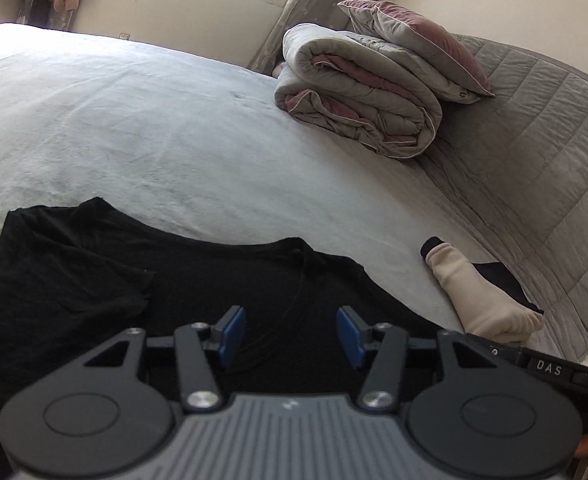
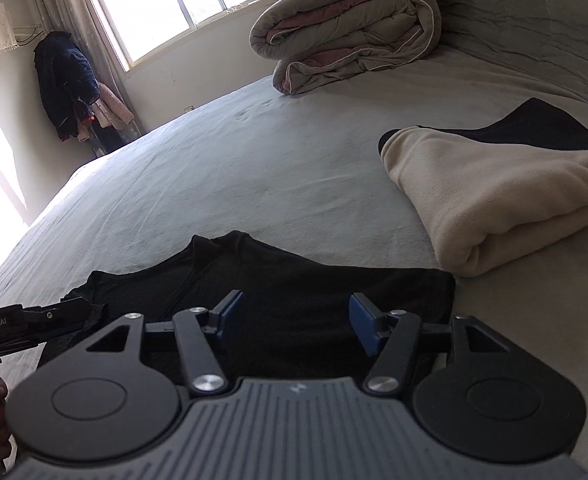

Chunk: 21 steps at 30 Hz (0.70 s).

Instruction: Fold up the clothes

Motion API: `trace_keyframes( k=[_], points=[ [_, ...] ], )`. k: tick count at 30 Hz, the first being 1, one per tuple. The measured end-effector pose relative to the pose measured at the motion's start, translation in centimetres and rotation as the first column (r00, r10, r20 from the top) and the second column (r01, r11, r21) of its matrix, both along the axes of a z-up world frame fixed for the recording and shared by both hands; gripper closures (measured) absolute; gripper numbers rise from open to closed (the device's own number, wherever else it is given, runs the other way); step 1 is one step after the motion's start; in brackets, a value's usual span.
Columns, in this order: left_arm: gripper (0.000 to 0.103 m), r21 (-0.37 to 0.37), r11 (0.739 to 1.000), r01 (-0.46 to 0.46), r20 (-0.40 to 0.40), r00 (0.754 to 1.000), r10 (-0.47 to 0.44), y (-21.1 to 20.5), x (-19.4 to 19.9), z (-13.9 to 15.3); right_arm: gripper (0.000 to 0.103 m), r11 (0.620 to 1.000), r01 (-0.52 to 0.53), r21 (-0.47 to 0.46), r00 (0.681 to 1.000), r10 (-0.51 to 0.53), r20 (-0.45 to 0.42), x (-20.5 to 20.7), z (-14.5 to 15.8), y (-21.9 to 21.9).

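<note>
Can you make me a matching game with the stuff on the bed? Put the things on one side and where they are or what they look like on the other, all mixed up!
Things:
1. black T-shirt
2. cream garment
3. quilt
4. left gripper

Descriptions:
A. rolled up grey and pink, by the headboard
B. open, holding nothing
C. spread flat under both grippers
D. folded, pale, beside the shirt

Pairs: 1-C, 2-D, 3-A, 4-B

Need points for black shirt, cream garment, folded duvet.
black shirt [image 1: 222, 280]: left wrist view, middle of the body panel.
cream garment [image 2: 494, 200]: right wrist view, top of the folded bundle.
duvet [image 1: 358, 104]: left wrist view, side of the folded stack.
</note>
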<state>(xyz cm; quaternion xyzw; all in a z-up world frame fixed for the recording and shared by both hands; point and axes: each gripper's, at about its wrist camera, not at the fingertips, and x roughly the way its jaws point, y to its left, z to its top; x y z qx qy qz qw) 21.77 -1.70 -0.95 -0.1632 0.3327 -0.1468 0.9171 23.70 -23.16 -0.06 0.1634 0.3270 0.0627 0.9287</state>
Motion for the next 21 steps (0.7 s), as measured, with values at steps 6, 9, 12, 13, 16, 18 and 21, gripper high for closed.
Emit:
trace_keyframes(
  k=[6, 9, 12, 13, 16, 18, 21],
  points=[
    [0.049, -0.047, 0.999, 0.012, 0.079, 0.997, -0.009, -3.0, 0.1, -3.1, 0.041, 0.993, 0.032, -0.118, 0.997, -0.040, -0.061, -0.4, -0.8, -2.0],
    [0.049, -0.068, 0.998, -0.008, 0.107, 0.994, 0.016, -3.6, -0.2, -4.9, 0.041, 0.989, 0.058, -0.133, 0.993, -0.070, -0.091, -0.3, -1.8, -3.1],
    [0.048, -0.080, 0.997, -0.001, 0.105, 0.994, 0.010, -3.7, -0.3, -5.8, 0.041, 0.993, 0.059, -0.098, 0.992, -0.069, -0.105, 0.1, -2.8, -3.7],
    [0.045, -0.092, 0.996, 0.001, 0.105, 0.994, 0.009, -3.6, -0.3, -5.9, 0.041, 0.994, 0.055, -0.092, 0.992, -0.065, -0.104, 0.2, -3.0, -3.8],
    [0.043, -0.134, 0.991, 0.007, 0.095, 0.995, 0.005, -3.2, -0.1, -6.1, 0.050, 0.990, 0.062, -0.126, 0.993, -0.074, -0.095, 0.3, -3.2, -3.2],
    [0.043, -0.132, 0.991, 0.013, 0.093, 0.996, -0.001, -3.3, -0.1, -6.2, 0.069, 0.985, 0.070, -0.157, 0.992, -0.085, -0.093, 0.4, -3.3, -3.0],
    [0.043, -0.115, 0.993, 0.036, 0.095, 0.995, -0.026, -3.7, -0.3, -6.1, 0.091, 0.991, 0.065, -0.119, 0.993, -0.076, -0.087, 0.5, -3.4, -3.3]
  ],
)
